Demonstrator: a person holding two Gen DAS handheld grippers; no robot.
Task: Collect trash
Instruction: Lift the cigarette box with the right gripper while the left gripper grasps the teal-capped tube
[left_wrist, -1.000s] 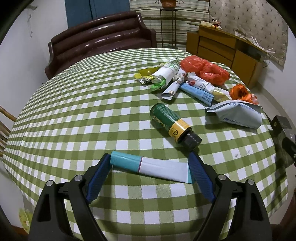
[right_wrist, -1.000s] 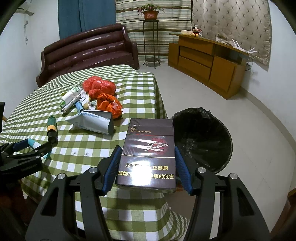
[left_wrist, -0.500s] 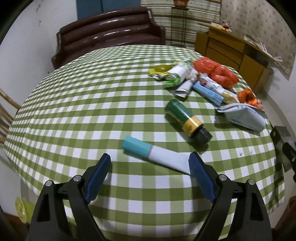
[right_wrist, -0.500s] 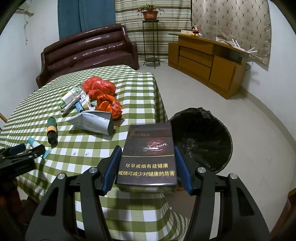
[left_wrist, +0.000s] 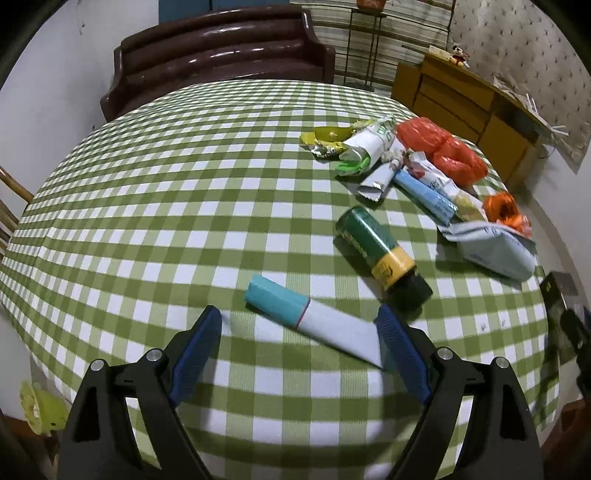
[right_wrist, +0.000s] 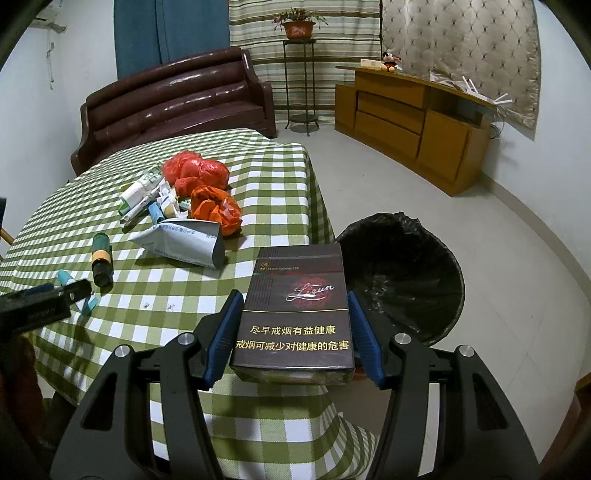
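My right gripper (right_wrist: 291, 332) is shut on a dark cigarette box (right_wrist: 297, 314) and holds it above the table's right edge, beside a black-lined trash bin (right_wrist: 406, 273) on the floor. My left gripper (left_wrist: 299, 332) is open just above the table, with a teal and white tube (left_wrist: 314, 321) lying between and just beyond its fingertips. A green bottle with a yellow band (left_wrist: 380, 254) lies beyond the tube. Further right sits a pile of trash: red plastic bags (left_wrist: 443, 151), wrappers (left_wrist: 354, 147), a blue tube (left_wrist: 424, 192) and a grey pouch (left_wrist: 495, 247).
The table has a green checked cloth (left_wrist: 184, 203). A brown sofa (right_wrist: 177, 107) stands behind it, a wooden cabinet (right_wrist: 413, 122) at the right wall, a plant stand (right_wrist: 299, 74) at the back. Bare floor surrounds the bin.
My left gripper has pulled back and up from the tube, which lay between its fingers and now lies further ahead. The right gripper has held the box nearly still, tilting it slightly.
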